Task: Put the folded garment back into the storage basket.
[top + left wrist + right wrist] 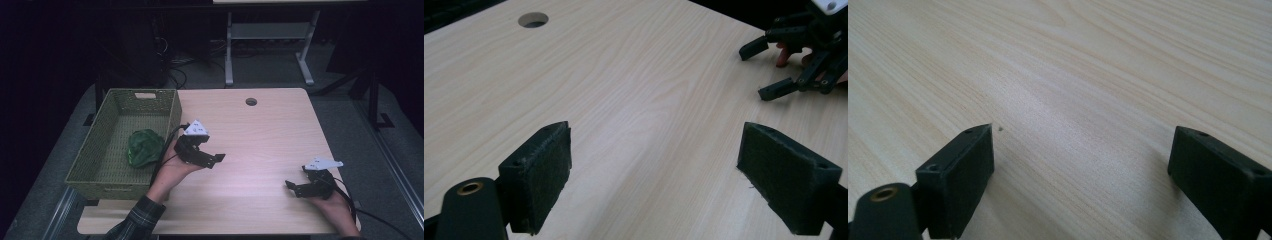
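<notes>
My left hand-held gripper (212, 159) hangs just beside the green basket (107, 165), jaws wide apart and empty. My right hand-held gripper (295, 187) rests low over the bare surface (260, 135), jaws also spread with nothing between them. The green cloth (144, 148) lies inside the basket. To finish well, I would draw both hands clear without clipping the rim.

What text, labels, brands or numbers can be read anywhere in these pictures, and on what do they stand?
None can be read.
The grey plates on the left gripper and right gripper carry small dark marks, too small to read.
The green basket, the green bundle in it and the table bear no lettering.
</notes>
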